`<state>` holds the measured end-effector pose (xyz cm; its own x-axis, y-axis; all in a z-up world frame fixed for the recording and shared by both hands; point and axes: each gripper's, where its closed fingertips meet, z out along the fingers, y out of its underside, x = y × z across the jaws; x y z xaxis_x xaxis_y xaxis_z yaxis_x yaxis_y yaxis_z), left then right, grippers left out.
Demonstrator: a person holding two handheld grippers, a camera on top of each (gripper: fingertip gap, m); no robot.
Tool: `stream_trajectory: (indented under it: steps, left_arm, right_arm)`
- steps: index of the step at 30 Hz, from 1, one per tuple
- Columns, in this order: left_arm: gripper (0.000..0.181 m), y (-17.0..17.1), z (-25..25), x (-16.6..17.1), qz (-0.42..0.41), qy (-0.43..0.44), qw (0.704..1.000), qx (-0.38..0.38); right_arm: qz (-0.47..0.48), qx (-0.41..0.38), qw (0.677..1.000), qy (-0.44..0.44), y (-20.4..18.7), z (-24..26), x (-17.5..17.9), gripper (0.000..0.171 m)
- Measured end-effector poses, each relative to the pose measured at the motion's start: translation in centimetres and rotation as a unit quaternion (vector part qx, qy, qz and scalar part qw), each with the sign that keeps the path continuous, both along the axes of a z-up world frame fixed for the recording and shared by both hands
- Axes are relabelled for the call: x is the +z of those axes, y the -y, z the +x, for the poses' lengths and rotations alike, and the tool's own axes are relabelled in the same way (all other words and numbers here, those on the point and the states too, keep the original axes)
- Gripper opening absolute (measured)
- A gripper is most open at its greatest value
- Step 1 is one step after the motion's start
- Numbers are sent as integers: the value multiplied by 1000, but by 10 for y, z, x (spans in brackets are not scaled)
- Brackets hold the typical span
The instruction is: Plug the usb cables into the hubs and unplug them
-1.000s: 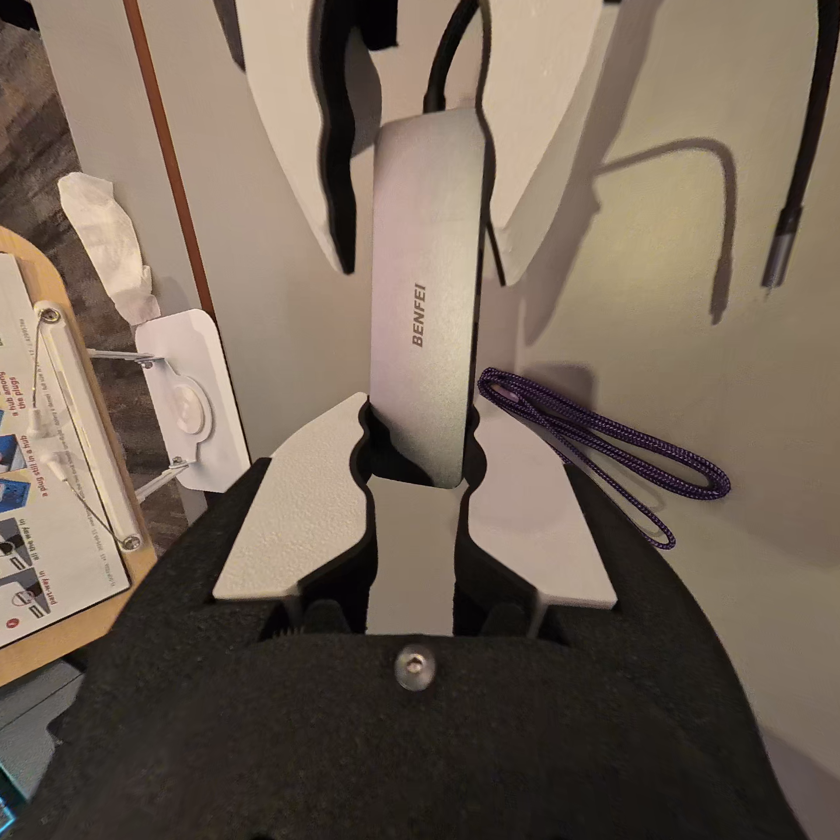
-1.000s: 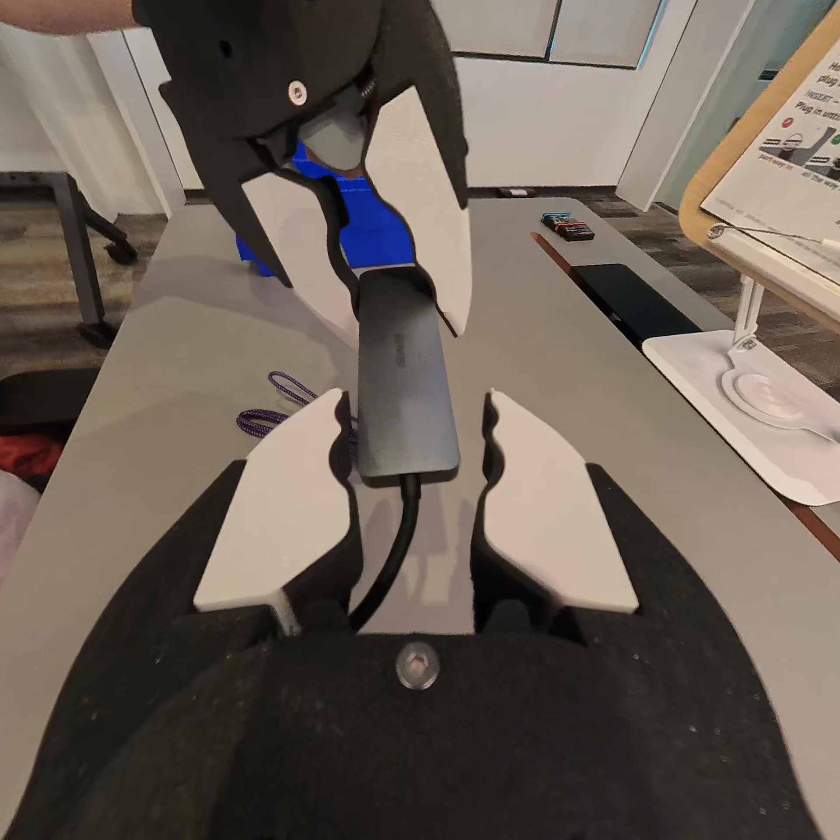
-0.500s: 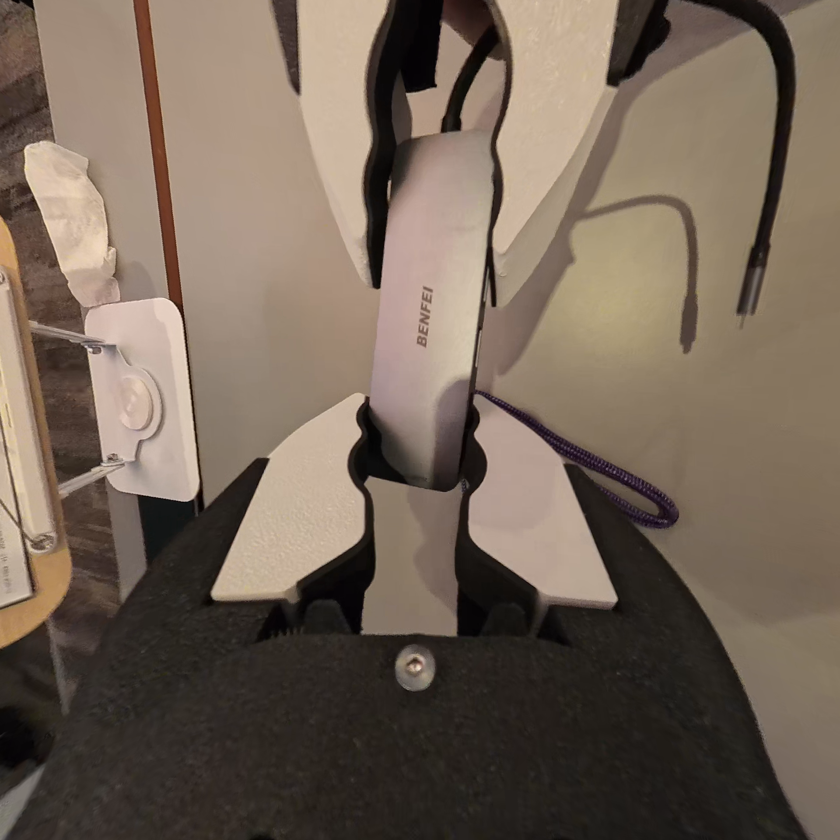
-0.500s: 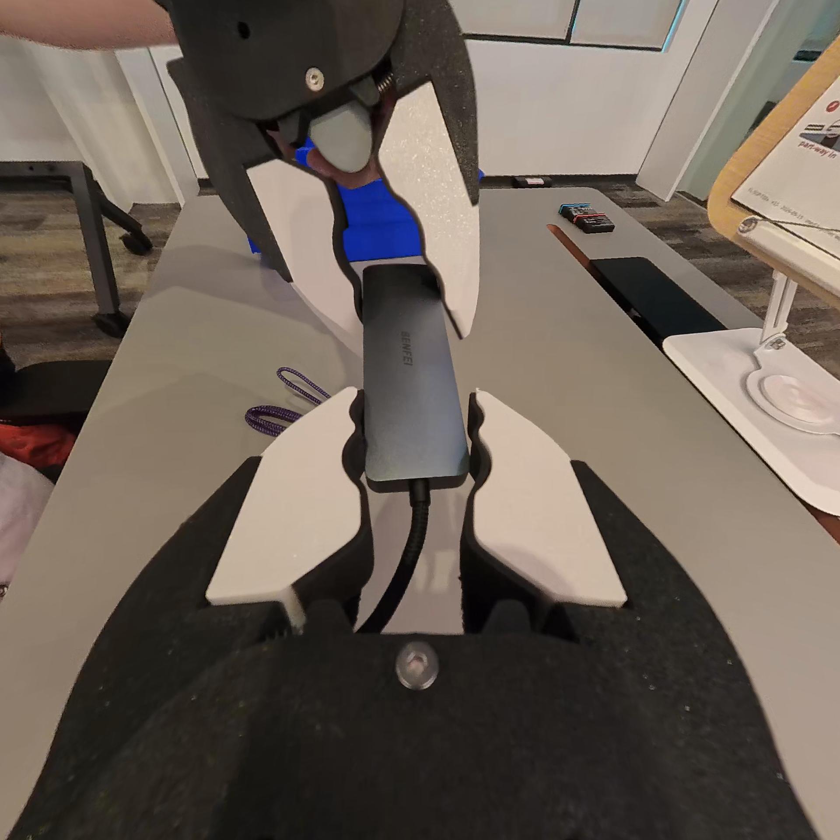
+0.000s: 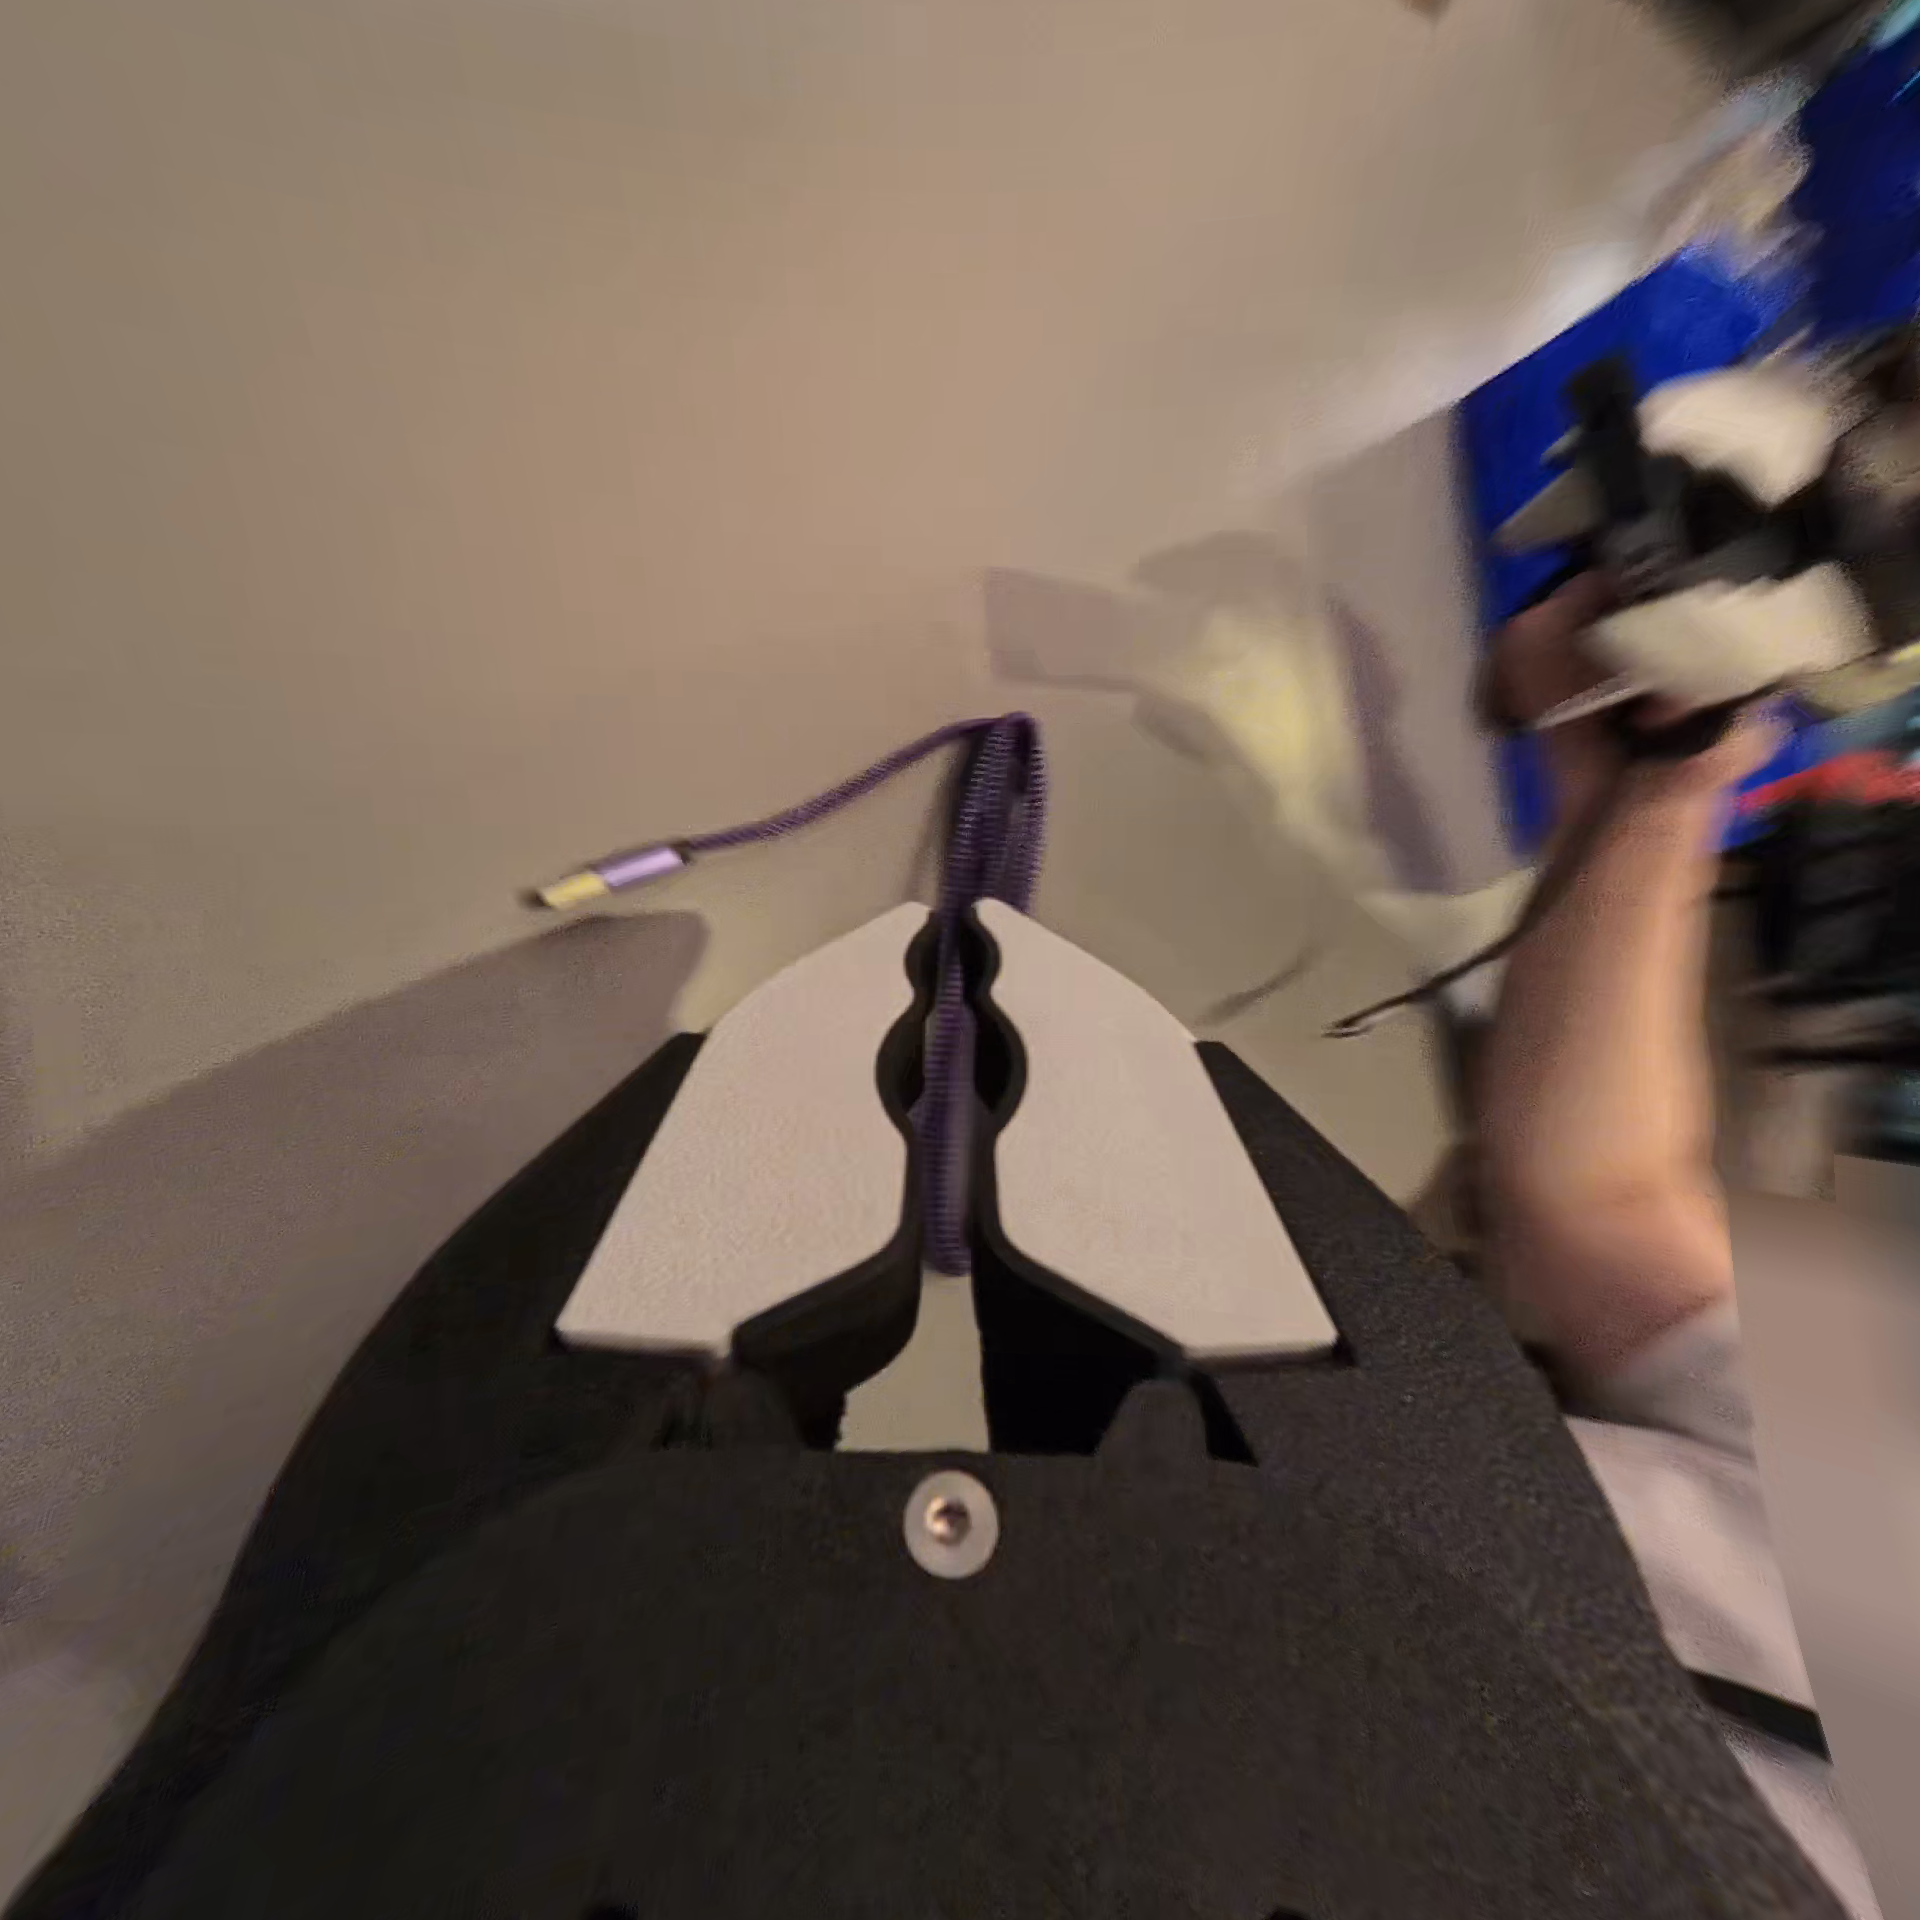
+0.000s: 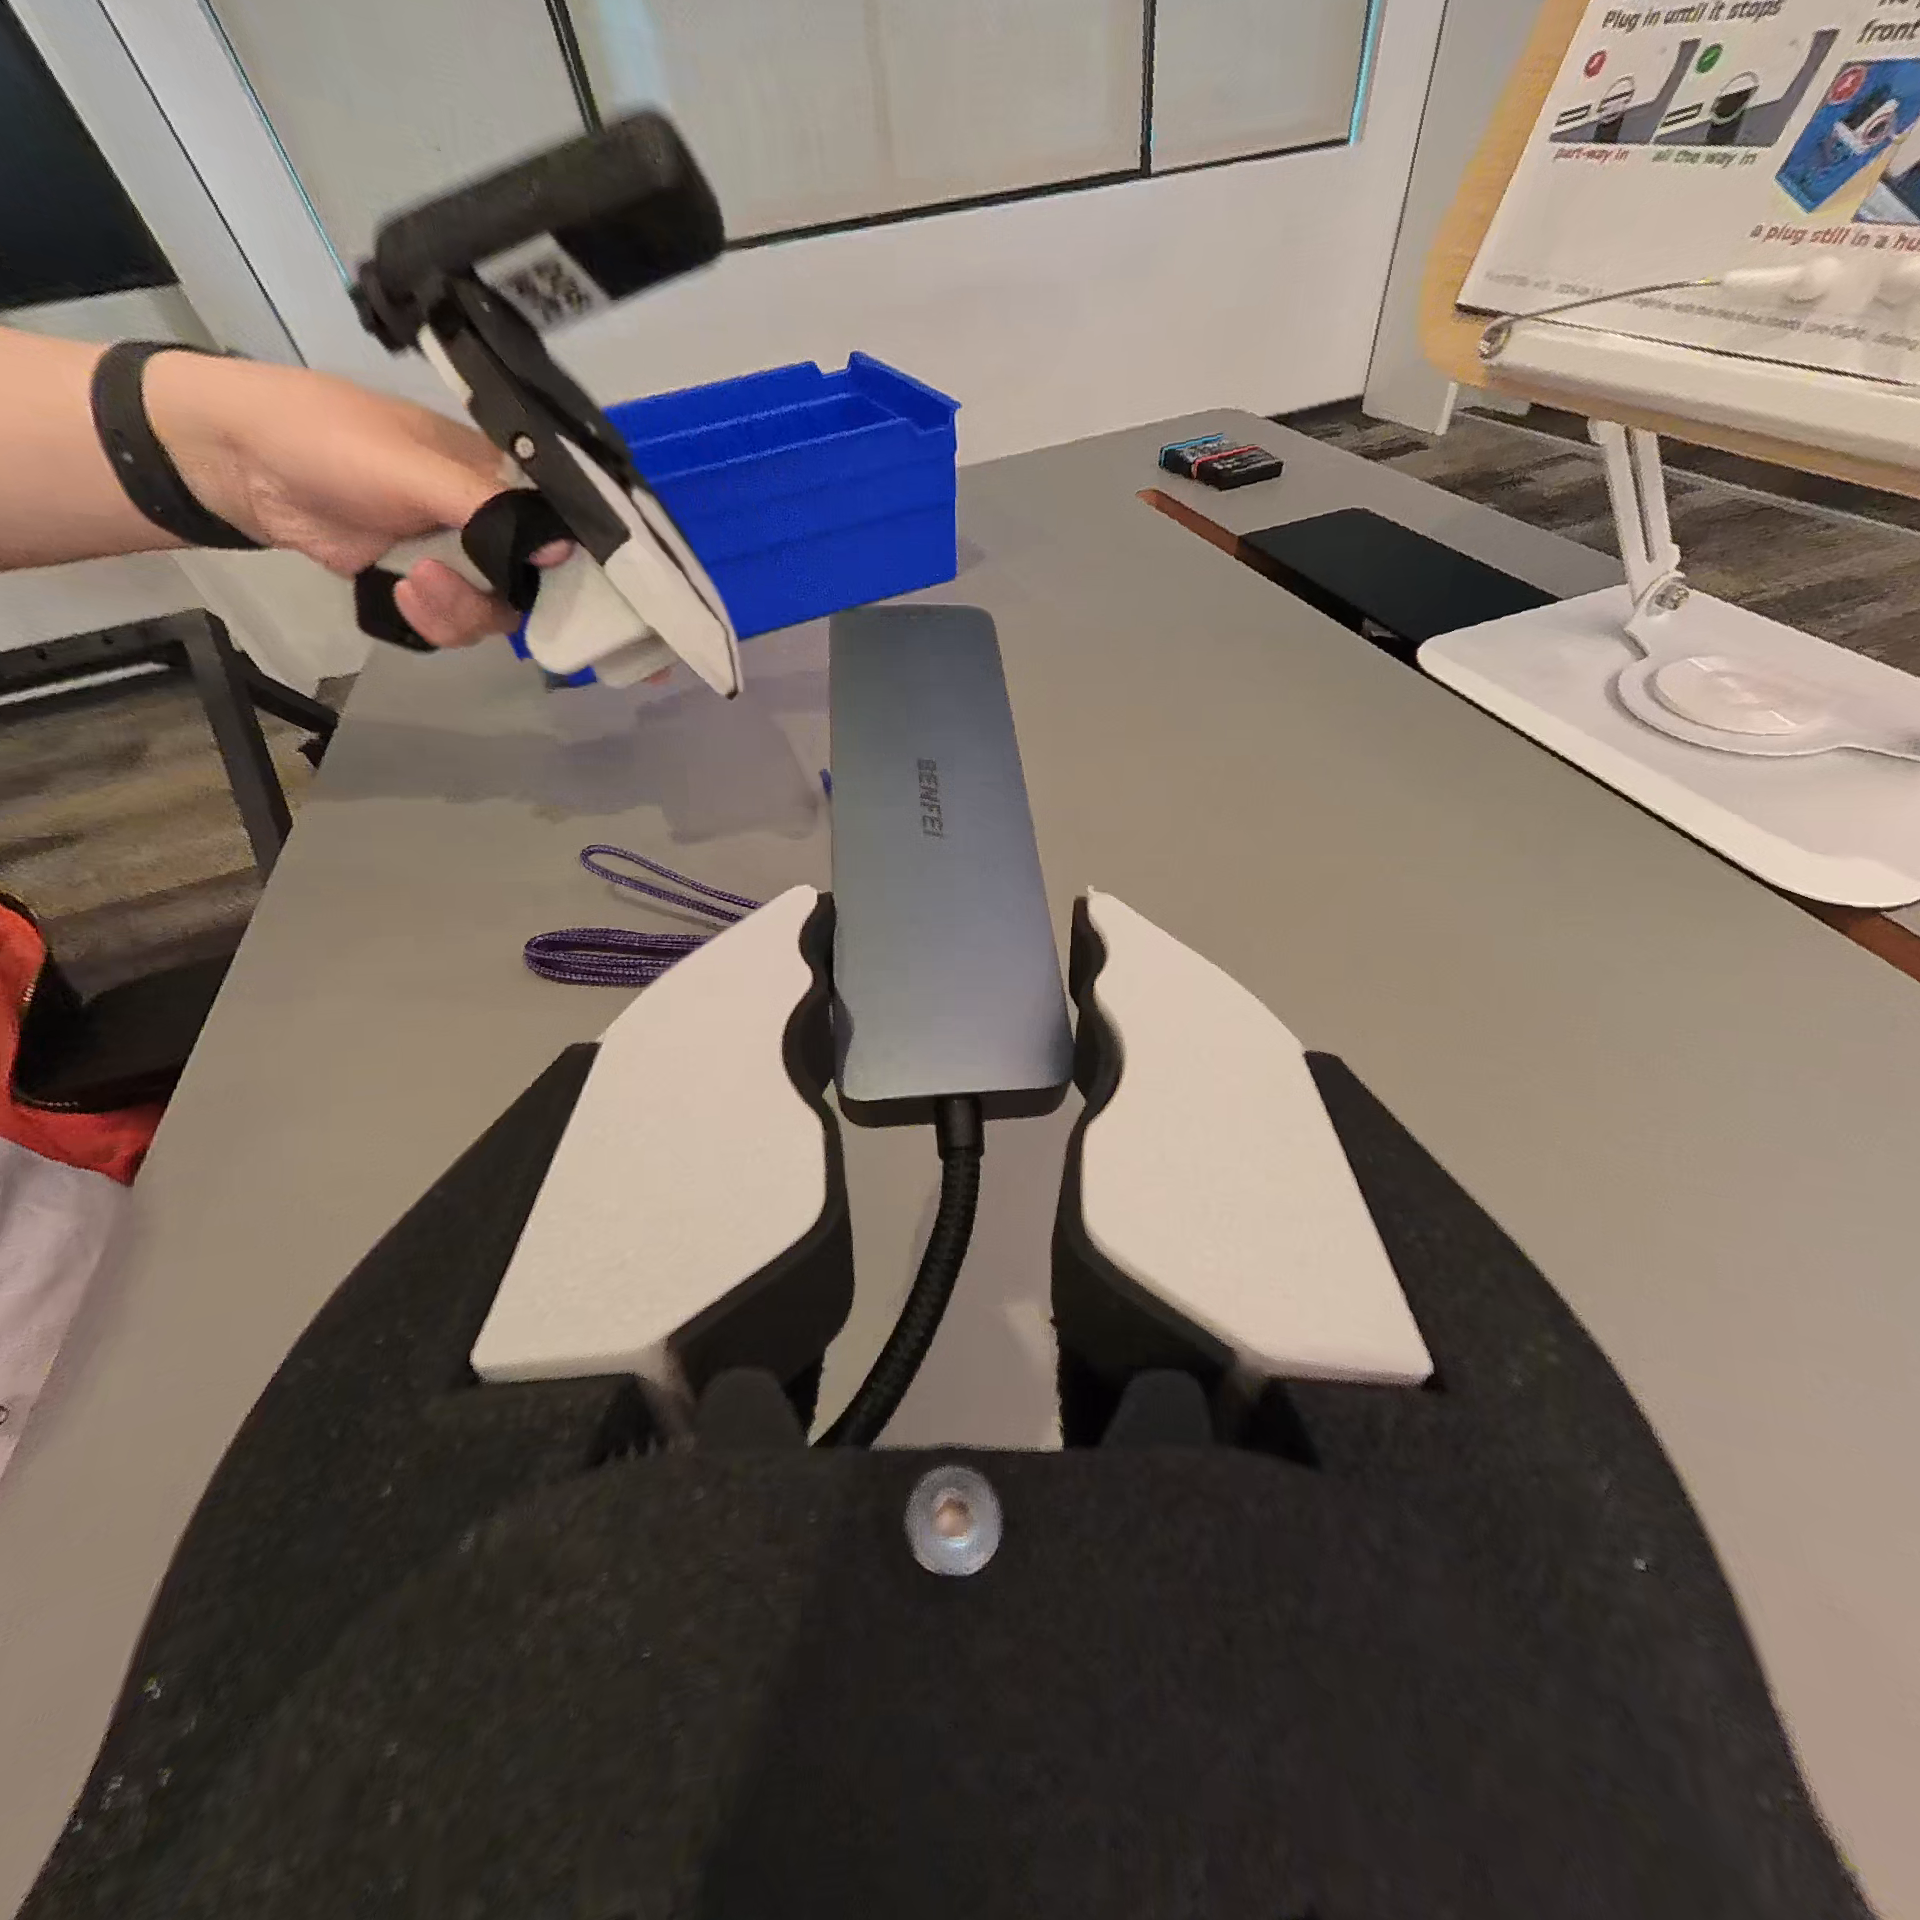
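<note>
My right gripper (image 6: 948,899) is shut on the cable end of the grey hub (image 6: 935,790) and holds it pointing forward above the grey table (image 6: 1403,987). The hub's black cable (image 6: 935,1247) runs back between my fingers. My left gripper (image 6: 717,665) is shut and empty, in the air to the hub's left near the blue bin. In the blurred left wrist view the left gripper (image 5: 951,909) shows only a thin slit, and the purple braided cable (image 5: 987,810) with its plug (image 5: 623,873) lies on the table beyond it. The purple cable (image 6: 623,948) lies left of the hub.
A blue bin (image 6: 810,499) stands at the back of the table. A white stand (image 6: 1714,707) carrying an instruction board (image 6: 1714,156) is at the right. A black pad (image 6: 1382,571) and a small dark box (image 6: 1221,457) lie far right. A red bag (image 6: 42,1039) is off the left edge. Left tips to right tips: about 20 centimetres.
My left gripper let go of the hub's far end, swung away to the left and shut. My right gripper closed on the hub's cable end and now holds it alone.
</note>
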<state>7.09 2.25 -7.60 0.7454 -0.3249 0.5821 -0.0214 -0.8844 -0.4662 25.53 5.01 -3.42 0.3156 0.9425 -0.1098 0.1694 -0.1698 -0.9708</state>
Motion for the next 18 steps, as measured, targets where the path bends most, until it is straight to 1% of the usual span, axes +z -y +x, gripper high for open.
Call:
stream_trajectory:
  steps: [1,2,3,5,6,10,11,12,18]
  left_arm:
    - [1,3,0,2,-22,52,998,27]
    - [0,4,-5,1,-38,71,995,53]
    - [1,3,-14,-4,-43,53,995,70]
    - [4,1,-34,-19,-36,-35,995,84]
    - [6,2,-39,-25,-48,-57,993,91]
    - [12,-2,-38,-37,-88,-68,982,153]
    - [17,-2,-35,-41,-101,-63,978,171]
    - [17,-3,-30,-44,-110,-56,975,186]
    - [28,-11,-22,-65,-139,-79,962,223]
  right_arm:
    - [-1,0,1000,-2,1,0,0,42]
    - [0,0,1000,-2,1,0,-1,42]
    - [1,2,1000,0,3,-1,-2,42]
    - [8,2,1000,6,5,-2,-3,42]
    - [12,1,1000,9,5,-2,-4,42]
    - [13,6,1000,2,10,-3,-4,42]
    - [13,8,1000,5,11,-3,-5,42]
    - [17,5,1000,9,11,-2,-6,43]
    - [25,10,1000,-4,15,0,-1,43]
